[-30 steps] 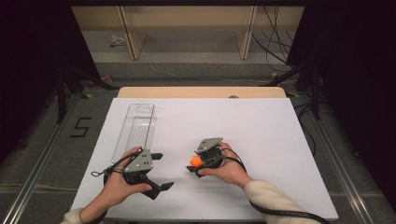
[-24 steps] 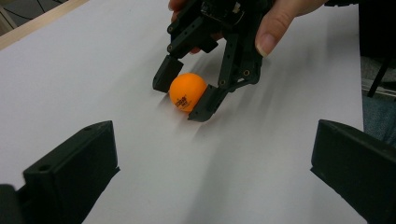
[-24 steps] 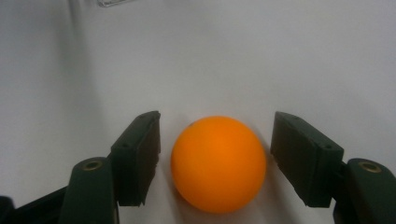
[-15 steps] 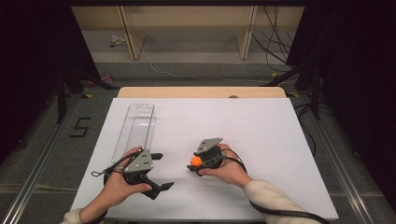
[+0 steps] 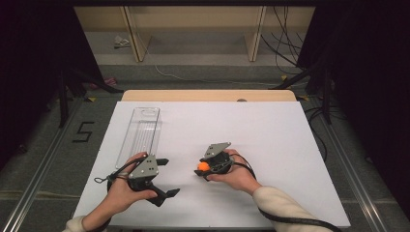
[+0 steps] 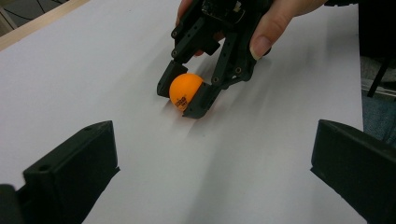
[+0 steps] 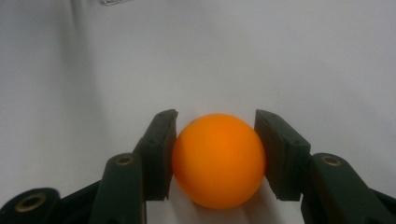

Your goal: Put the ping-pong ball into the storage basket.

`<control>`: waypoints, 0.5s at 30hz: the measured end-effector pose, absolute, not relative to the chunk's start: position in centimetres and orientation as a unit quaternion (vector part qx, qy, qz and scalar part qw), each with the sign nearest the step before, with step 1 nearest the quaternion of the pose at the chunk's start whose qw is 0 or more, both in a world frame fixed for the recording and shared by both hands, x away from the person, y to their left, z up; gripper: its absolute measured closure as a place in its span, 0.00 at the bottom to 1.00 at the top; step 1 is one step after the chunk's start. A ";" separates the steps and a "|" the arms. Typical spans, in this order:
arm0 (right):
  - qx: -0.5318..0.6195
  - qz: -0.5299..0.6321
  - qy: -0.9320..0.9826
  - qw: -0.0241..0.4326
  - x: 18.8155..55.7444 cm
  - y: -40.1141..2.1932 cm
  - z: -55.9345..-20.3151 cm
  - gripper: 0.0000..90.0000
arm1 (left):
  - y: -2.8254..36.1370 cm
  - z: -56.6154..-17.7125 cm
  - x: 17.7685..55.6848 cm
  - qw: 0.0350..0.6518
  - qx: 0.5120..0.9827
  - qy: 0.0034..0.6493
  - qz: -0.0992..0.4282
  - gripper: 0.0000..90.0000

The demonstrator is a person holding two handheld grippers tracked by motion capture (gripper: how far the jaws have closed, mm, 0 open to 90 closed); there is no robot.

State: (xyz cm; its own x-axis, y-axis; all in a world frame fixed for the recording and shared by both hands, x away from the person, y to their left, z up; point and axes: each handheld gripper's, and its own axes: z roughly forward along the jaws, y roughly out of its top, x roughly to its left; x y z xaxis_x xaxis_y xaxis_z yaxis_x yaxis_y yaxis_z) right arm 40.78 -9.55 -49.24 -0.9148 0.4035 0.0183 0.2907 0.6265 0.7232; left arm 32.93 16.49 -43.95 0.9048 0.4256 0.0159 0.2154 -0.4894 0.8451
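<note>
My right hand-held gripper has just closed its jaws on the one small orange plastic ball, resting on the white surface. My left hand-held gripper, beside it, gapes empty; one clear plastic tray lies beyond.

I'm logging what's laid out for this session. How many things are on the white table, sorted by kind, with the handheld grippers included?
Orange balls: 1, the orange ball, clamped in the right gripper.
Clear plastic trays: 1, the clear tray, at the table's left side.
Handheld grippers: 2, the right one and the left gripper, whose jaws stand wide apart.
Total: 4
</note>
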 end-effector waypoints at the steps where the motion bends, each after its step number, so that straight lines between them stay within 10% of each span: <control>1: 0.193 0.387 0.899 0.073 40.8 -9.6 -49.2 0.57 | 16.5 -44.0 32.9 0.469 0.856 0.187 0.112 0.00; 15: 0.193 0.393 0.896 0.073 40.8 -9.7 -48.8 0.57 | 16.5 -43.9 32.9 0.469 0.856 0.187 0.112 0.00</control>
State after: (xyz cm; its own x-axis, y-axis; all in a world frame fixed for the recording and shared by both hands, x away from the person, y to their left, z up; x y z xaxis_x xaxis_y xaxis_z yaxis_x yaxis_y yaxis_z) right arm 40.82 -9.67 -48.75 -0.9147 0.4036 0.0203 0.2883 0.6165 0.7326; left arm 32.92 16.50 -43.94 0.9049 0.4252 0.0167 0.2145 -0.4896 0.8452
